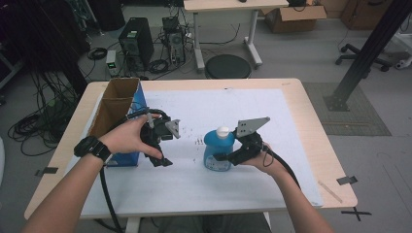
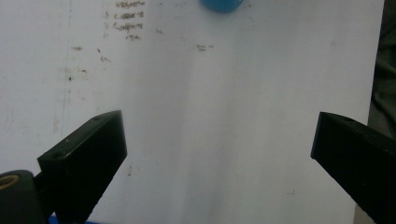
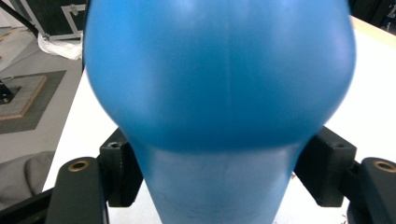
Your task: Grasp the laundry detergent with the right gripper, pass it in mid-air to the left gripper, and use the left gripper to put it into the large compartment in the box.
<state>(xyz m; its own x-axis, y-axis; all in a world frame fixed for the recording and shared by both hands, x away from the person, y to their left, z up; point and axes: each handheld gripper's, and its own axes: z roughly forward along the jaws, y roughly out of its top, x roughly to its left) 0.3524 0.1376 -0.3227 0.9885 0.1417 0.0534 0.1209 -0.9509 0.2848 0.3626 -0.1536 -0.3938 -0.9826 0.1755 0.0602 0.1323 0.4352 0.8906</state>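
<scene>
Blue bottle (image 1: 218, 150) stood on the white mat (image 1: 272, 126), right of the box (image 1: 116, 121), with the right gripper (image 3: 219, 182) clamped on its narrow lower body. The left gripper (image 2: 219, 154) hung beside the box, jaws apart and empty. Smooth, tapered plastic could have slipped from the pads, tipping the bottle.

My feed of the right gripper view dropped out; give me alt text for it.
A blue bottle sits close up between the right gripper's two black jaws, which press on its narrower waist from both sides below a wide bulge. Behind it lie the white table mat and, at left, grey floor.
</scene>
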